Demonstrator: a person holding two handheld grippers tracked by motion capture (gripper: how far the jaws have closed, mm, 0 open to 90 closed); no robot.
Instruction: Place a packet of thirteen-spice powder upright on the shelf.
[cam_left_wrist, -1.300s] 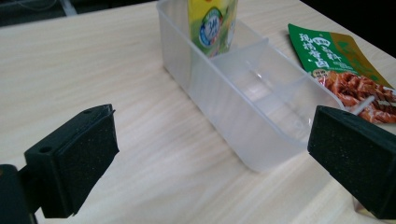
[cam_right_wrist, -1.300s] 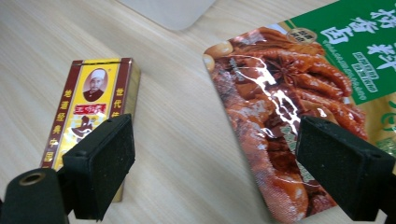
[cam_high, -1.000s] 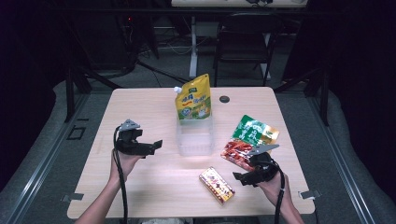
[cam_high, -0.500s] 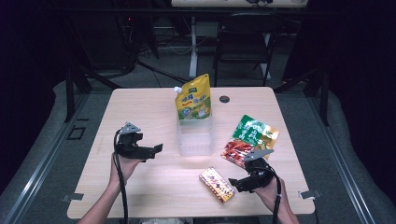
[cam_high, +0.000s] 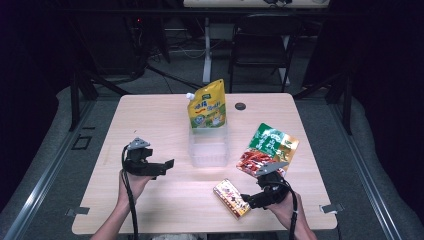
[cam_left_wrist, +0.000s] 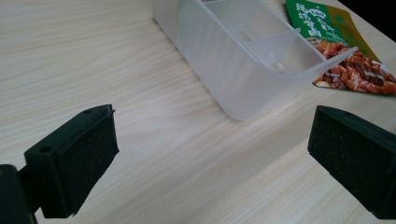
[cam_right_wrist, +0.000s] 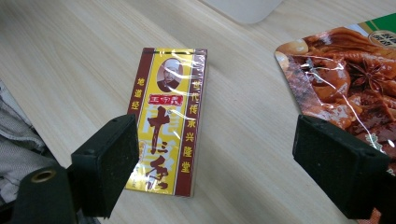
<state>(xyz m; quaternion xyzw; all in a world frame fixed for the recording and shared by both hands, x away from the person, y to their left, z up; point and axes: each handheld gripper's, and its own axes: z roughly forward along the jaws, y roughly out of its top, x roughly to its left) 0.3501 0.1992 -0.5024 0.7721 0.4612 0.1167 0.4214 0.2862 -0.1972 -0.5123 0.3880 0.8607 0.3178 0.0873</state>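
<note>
right gripper (cam_high: 249, 201) hung over the table (cam_high: 165, 125) with jaws spread wide, gripping nothing, yellow spice box (cam_right_wrist: 167, 122) flat just ahead near its left jaw, untouched, red snack pouch (cam_right_wrist: 348, 88) by the right jaw, left gripper (cam_high: 170, 163) released, clear container (cam_left_wrist: 243, 56) ahead of it

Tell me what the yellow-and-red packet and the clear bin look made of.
Yellow-and-red packet: likely cardboard wrapped in glossy film, judging by the glare streaks and flat, squared shape.
Clear bin: translucent, frosted plastic with moulded dividers; the table grain shows faintly through it.
</note>
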